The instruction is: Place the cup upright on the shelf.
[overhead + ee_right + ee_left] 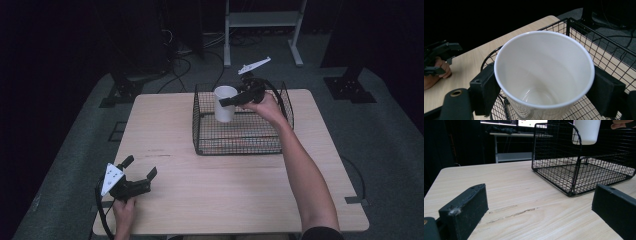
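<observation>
White and smooth-walled, the tapered paper or plastic cup (544,75) sits clamped between the two black pads of the right tongs (235,99), one pad pressed on each side just under the rim, mouth up and empty. In the high view the white cup (224,103) hangs upright over the far left part of the black wire-mesh basket (243,145). The left gripper view shows its base (586,132) well clear of the basket floor, so the tongs alone carry it. Gripping near the rim keeps the cup level and leaves its lower body free to go down between the walls; whether it is going in or coming out cannot be told.

The left tongs (139,168) rest low near the front left corner of the pale wooden bench (225,200), held in the person's left hand (123,210). Its jaws stand wide apart with nothing between them, only bare wood ahead of the pads (464,210). Parked there, it seems simply to wait out of the way.

Room for moving: the basket is open at the top, with raised mesh walls at the sides and back and a lower front edge. The cup's side is close to the left wall, so a straight vertical path looks safest; drifting left would likely knock the wire. Inside, the floor looks bare. Between basket and left tongs lies a broad stretch of open bench, and the right forearm (305,175) crosses the right side of it.
</observation>
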Demonstrator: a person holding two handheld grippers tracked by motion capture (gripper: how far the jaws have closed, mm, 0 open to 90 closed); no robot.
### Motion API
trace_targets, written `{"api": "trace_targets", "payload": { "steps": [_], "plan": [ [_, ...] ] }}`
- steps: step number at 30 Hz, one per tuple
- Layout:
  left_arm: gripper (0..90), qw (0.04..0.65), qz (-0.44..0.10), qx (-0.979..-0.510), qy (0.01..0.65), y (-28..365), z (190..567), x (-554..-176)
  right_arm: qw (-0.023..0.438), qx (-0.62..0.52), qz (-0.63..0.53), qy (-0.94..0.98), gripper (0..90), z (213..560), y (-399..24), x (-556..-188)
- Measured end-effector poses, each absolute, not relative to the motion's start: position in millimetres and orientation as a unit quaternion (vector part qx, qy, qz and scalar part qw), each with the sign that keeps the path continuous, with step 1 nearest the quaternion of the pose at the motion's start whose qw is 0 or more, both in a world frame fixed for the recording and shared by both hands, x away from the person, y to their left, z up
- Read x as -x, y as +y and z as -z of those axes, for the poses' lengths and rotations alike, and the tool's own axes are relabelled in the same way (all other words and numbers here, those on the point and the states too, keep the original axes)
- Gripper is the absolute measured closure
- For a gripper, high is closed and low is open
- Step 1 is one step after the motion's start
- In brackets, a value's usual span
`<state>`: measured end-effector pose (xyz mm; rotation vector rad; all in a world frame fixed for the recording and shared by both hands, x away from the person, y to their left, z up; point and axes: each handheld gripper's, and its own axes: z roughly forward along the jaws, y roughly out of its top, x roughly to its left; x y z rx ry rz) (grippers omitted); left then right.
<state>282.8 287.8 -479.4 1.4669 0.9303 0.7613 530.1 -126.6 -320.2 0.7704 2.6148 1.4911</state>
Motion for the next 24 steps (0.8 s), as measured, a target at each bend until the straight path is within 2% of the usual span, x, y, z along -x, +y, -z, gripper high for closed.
{"api": "trace_targets", "payload": {
  "steps": [17,24],
  "plan": [
    [0.0,0.583,-0.326,-0.629,0.398,288,479,-283,0.004,-0.259,-0.473,0.842,19.3,334,-126,-538],
    [0.0,0.584,-0.326,-0.629,0.398,288,479,-283,0.005,-0.272,-0.466,0.842,19.3,351,-129,-540]
  ]
}}
